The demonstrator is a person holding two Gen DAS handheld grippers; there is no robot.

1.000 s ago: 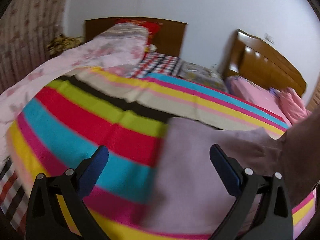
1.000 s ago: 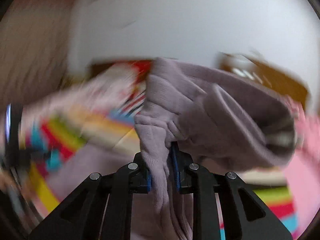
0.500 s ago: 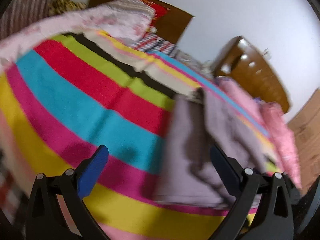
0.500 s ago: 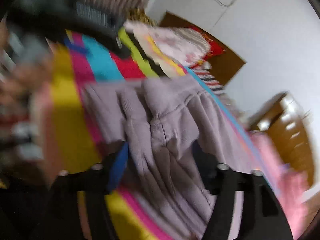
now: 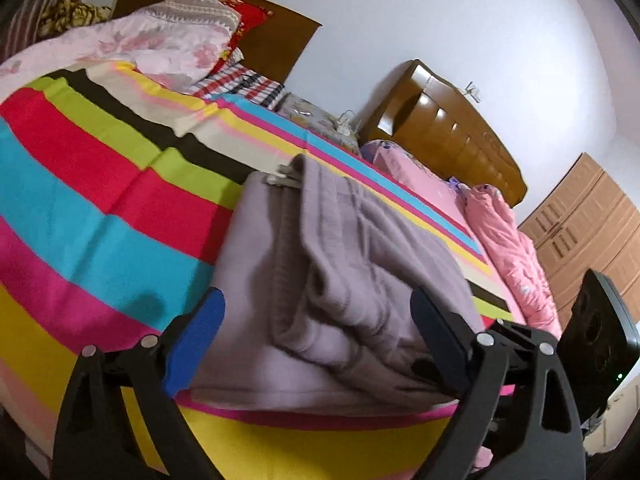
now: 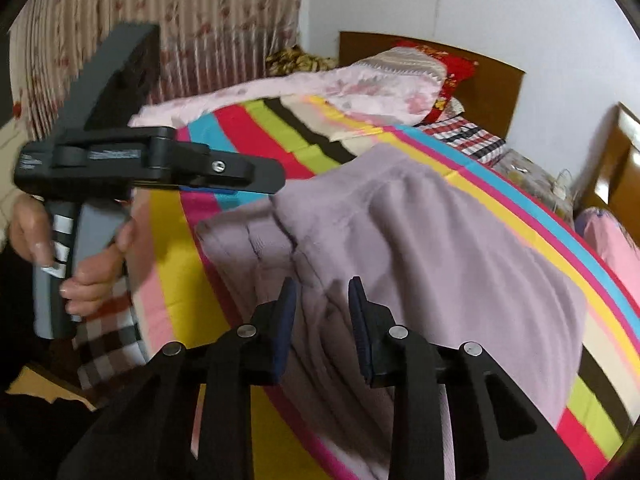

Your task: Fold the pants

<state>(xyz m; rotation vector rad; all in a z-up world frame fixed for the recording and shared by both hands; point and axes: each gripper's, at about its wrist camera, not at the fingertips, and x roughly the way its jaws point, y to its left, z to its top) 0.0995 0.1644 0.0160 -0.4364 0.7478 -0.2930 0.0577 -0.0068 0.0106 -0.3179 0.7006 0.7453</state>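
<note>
Soft, even indoor light (glare on the wooden headboard (image 5: pixel 448 136)), fisheye-bent edges, slight motion blur.

The left gripper (image 5: pixel 316 334) has its jaws wide apart, above the folded mauve pants (image 5: pixel 340 280). The pants lie on a striped bedsheet (image 5: pixel 100 208). Behind are a pink floral quilt (image 5: pixel 132 44) and a wooden headboard (image 5: pixel 448 136).

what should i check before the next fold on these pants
1. Pants lie on the sheet: ok.
2. Left gripper open, holding nothing: ok.
3. Right gripper open, off the cloth: ok.
4. Top layer flat: not ok, ridges and bunching near the front edge.
5. Edges lined up: not ok, top layer sits askew on the lower one.
6. Far pant end: cannot tell.
</note>
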